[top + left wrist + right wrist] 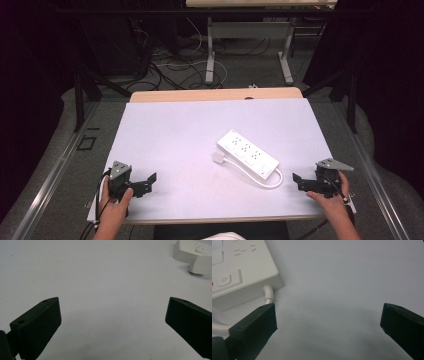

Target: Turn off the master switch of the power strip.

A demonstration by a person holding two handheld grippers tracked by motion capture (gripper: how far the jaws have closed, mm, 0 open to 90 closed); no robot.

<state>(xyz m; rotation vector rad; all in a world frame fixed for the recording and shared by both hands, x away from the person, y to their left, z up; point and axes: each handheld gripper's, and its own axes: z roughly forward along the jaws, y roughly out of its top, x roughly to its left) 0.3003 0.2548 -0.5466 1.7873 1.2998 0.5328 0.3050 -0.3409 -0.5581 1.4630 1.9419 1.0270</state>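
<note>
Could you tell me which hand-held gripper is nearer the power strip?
The right hand-held gripper: the power strip and its cable loop lie just beside it.

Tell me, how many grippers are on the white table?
2. The left gripper is at the table's near left corner; the right gripper is at the near right, beside the power strip. Both open.
</note>
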